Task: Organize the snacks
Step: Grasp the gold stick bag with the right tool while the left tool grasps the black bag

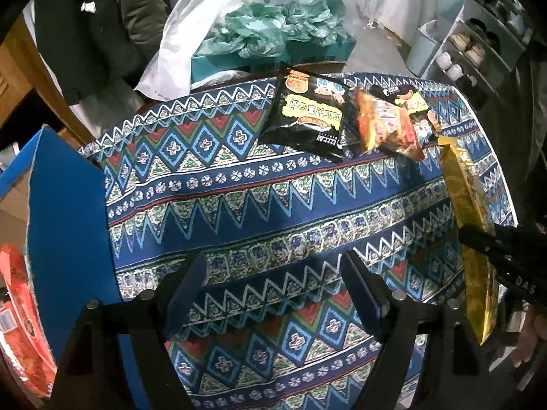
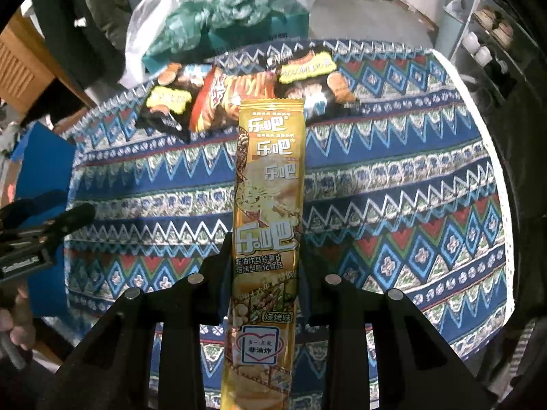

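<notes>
The right gripper (image 2: 265,259) is clamped on a long gold packet (image 2: 265,205) printed 乐吧 and 非油炸, which sticks out past its tips above the patterned cloth (image 2: 393,205). The left gripper (image 1: 273,273) hangs with jaws wide apart and nothing between them, over bare cloth near a blue box (image 1: 68,222) at the table's left edge. Three more packets, a black one (image 1: 307,116), an orange one (image 1: 386,126) and another black one (image 1: 417,106), lie together at the far edge.
</notes>
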`<act>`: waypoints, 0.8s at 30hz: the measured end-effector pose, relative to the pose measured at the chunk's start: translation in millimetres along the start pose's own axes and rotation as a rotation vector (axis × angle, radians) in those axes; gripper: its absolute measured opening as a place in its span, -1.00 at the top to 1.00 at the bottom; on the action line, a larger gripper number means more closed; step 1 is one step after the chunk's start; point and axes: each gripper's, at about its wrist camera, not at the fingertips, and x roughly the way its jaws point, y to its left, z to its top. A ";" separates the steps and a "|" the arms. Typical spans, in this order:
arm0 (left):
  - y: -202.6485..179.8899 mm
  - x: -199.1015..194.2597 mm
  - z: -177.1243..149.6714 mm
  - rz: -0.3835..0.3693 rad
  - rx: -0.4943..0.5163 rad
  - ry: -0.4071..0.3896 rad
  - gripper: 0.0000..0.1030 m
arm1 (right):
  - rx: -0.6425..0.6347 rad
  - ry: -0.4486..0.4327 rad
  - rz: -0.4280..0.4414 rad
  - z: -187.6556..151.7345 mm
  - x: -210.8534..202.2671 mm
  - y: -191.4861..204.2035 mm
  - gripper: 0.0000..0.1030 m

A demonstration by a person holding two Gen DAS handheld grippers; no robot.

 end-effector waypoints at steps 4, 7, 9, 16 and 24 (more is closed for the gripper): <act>-3.7 0.6 17.7 -0.012 -0.005 -0.016 -0.59 | -0.009 -0.028 -0.003 15.3 -4.8 0.5 0.43; -5.8 1.4 32.6 -0.011 0.006 -0.037 -0.59 | -0.026 -0.038 -0.010 26.8 0.1 5.9 0.43; -8.6 3.1 43.2 -0.001 0.025 -0.053 -0.65 | -0.040 -0.043 -0.014 33.4 0.7 4.3 0.43; -18.2 15.7 74.8 0.008 0.071 -0.066 -0.75 | -0.111 -0.060 -0.045 61.6 10.0 -1.0 0.43; -28.4 37.9 99.5 -0.049 0.086 -0.056 -0.75 | -0.142 -0.048 -0.047 97.0 8.1 -9.8 0.43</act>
